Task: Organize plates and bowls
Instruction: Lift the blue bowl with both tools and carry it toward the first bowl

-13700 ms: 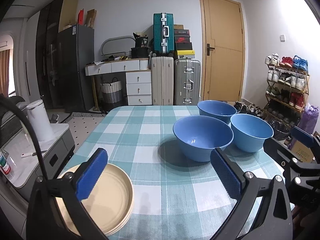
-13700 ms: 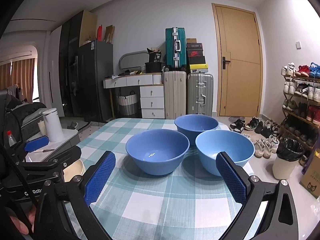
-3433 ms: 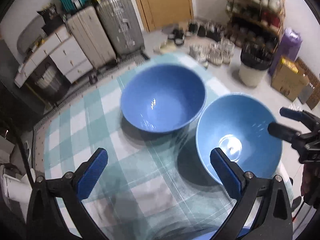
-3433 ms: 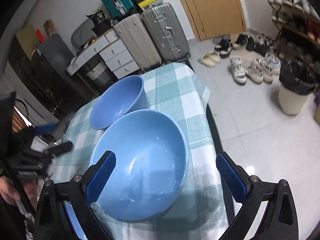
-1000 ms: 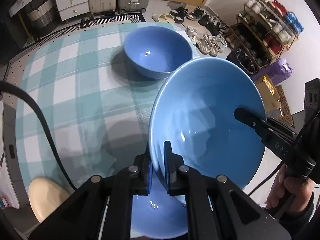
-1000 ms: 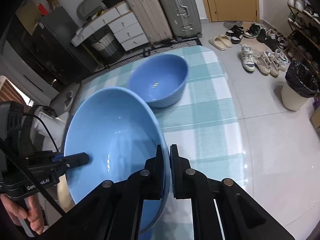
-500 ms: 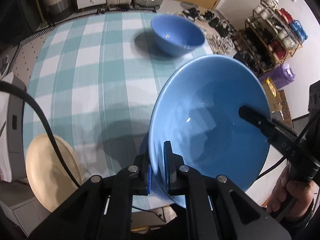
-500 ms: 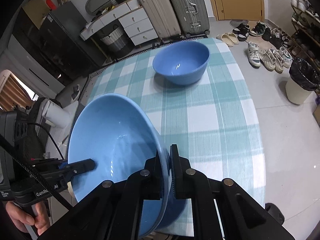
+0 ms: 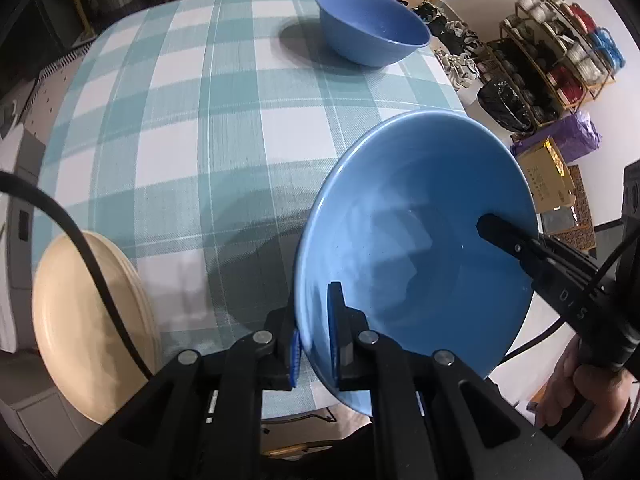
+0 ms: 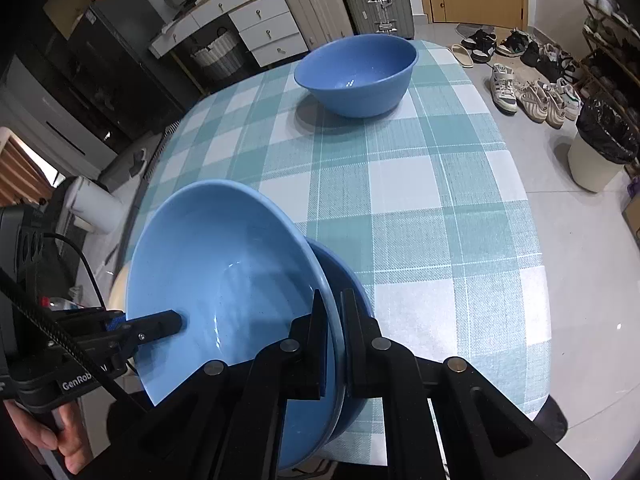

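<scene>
Over the checked table [image 9: 248, 120], left gripper [image 9: 316, 336] and right gripper [image 10: 334, 344] clamped on opposite rims of the blue bowl [image 9: 420, 216].

The left gripper [image 9: 314, 340] is showing a matte black frame, two angular arms meeting in the middle, with round silver screws [image 9: 262, 336] sitting at the joints. Blue ribbed pads [image 9: 295, 356] are lining its fingers. A black cable [image 9: 80, 248] is curving away from it. The right gripper [image 10: 332, 336] is looking the same: black arms, silver screws [image 10: 381, 344], flat narrow fingers. White lettering [image 10: 78, 381] reading "GenRob" is running along the left gripper's side in the right wrist view, beside a small blue part [image 10: 114, 322]. A braided black cable [image 10: 36, 312] is crossing there. A dark sleeve [image 9: 616, 436] is covering the right wrist.
</scene>
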{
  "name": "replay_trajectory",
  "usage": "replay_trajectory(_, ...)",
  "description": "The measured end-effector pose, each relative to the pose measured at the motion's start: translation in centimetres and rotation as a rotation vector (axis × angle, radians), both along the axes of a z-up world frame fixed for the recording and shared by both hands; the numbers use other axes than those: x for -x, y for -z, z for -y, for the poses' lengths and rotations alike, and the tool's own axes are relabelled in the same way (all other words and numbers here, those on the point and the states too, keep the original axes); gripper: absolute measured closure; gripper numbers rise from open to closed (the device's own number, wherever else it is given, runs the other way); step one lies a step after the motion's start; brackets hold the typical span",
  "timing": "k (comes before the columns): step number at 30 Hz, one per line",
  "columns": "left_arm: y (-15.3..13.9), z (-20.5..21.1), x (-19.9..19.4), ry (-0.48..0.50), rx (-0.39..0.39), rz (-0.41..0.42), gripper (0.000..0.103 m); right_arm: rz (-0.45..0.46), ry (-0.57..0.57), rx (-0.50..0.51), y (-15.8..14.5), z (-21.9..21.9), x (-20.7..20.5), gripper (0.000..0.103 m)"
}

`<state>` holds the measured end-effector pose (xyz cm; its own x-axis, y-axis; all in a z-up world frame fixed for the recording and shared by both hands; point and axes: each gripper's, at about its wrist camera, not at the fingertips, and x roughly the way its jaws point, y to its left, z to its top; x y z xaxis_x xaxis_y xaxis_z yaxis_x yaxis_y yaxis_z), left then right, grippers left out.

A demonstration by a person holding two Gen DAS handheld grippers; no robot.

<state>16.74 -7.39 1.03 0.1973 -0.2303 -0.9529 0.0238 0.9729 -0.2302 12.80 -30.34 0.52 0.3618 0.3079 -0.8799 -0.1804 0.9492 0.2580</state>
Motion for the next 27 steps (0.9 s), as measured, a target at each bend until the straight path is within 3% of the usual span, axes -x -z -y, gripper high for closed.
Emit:
replay_trajectory(6, 0.9, 0.3, 0.3, 0.023, -0.074, 0.019, 0.096, 0.001, -0.033, 0.057, 0.9, -1.0, 0.0, 0.097)
replay_trajectory(11, 1.0, 0.1, 0.5, 0.033, -0.085, 0.027, 0.095, 0.021, -0.059, 0.106, 1.2, -1.7, 0.3, 0.096)
replay_trajectory(15, 1.6, 0.6, 0.7, 0.058, -0.117, 0.018, 0.095, 0.054, -0.092, 0.214, 1.4, -2.4, 0.9, 0.096)
replay_trajectory(21, 2.5, 0.6, 1.2, 0.055, -0.098, 0.007, 0.092, 0.073, -0.101, 0.215, 1.3, -2.3, 1.4, 0.096)
replay_trajectory(27, 2.6, 0.3, 1.3, 0.05, -0.101, 0.008, 0.091, 0.119, -0.148, 0.288, 1.3, -3.3, 2.2, 0.096)
